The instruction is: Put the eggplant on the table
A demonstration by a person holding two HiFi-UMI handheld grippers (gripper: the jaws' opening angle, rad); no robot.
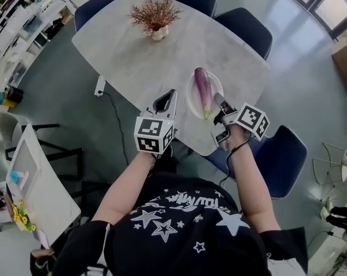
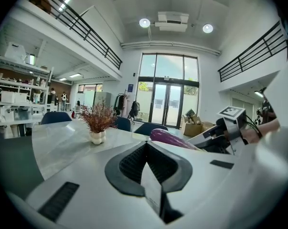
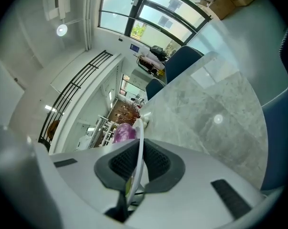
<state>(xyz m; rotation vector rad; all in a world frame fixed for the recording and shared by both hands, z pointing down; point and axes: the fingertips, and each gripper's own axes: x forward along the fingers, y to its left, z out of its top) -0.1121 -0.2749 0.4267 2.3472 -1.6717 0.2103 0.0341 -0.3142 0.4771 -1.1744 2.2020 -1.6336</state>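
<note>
A purple eggplant (image 1: 203,89) lies lengthwise on a white plate (image 1: 190,94) near the front edge of the grey marble table (image 1: 133,56). My right gripper (image 1: 218,100) is shut on the plate's near right rim; in the right gripper view the thin white rim (image 3: 140,149) runs between the jaws, with the eggplant (image 3: 124,132) just beyond. My left gripper (image 1: 170,94) rests over the table just left of the plate, shut with nothing in it. From the left gripper view the eggplant (image 2: 168,138) shows past the shut jaws, with the right gripper (image 2: 228,124) beside it.
A dried plant in a small white vase (image 1: 155,17) stands at the table's far side. Dark blue chairs (image 1: 246,30) ring the table, one (image 1: 285,155) just right of me. A white side table (image 1: 34,183) stands at my left.
</note>
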